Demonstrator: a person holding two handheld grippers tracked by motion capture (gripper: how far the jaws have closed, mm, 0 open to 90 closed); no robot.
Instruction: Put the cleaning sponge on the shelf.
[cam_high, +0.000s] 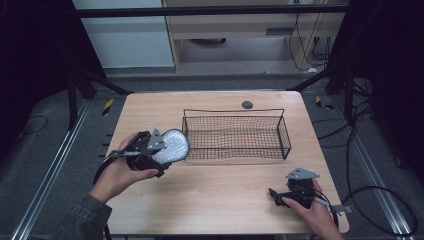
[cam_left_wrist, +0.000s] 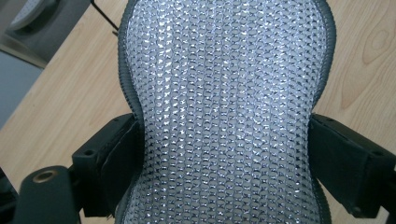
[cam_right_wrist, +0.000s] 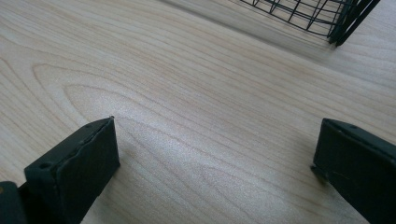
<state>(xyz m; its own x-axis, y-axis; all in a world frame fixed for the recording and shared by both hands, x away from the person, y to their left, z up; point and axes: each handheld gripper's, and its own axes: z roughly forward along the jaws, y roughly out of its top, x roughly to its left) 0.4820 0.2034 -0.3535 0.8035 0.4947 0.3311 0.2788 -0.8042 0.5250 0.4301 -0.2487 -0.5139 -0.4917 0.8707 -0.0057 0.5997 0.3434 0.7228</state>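
Note:
A flat silver sequined pouch (cam_high: 171, 146) with a grey edge is held above the table's left half, just left of the black wire basket (cam_high: 235, 135). My left gripper (cam_high: 159, 159) is shut on it. In the left gripper view the pouch (cam_left_wrist: 224, 116) is pinched in at its waist between the two black pads (cam_left_wrist: 122, 163). My right gripper (cam_high: 274, 195) rests low near the table's front right corner, jaws wide apart. In the right gripper view only bare wood lies between its pads (cam_right_wrist: 84, 158), and a corner of the basket (cam_right_wrist: 322, 16) shows at the top.
The wooden table (cam_high: 220, 195) has a dark round grommet (cam_high: 247, 104) near its far edge. The basket holds nothing. Dark frame legs and cables stand around the table on the grey floor.

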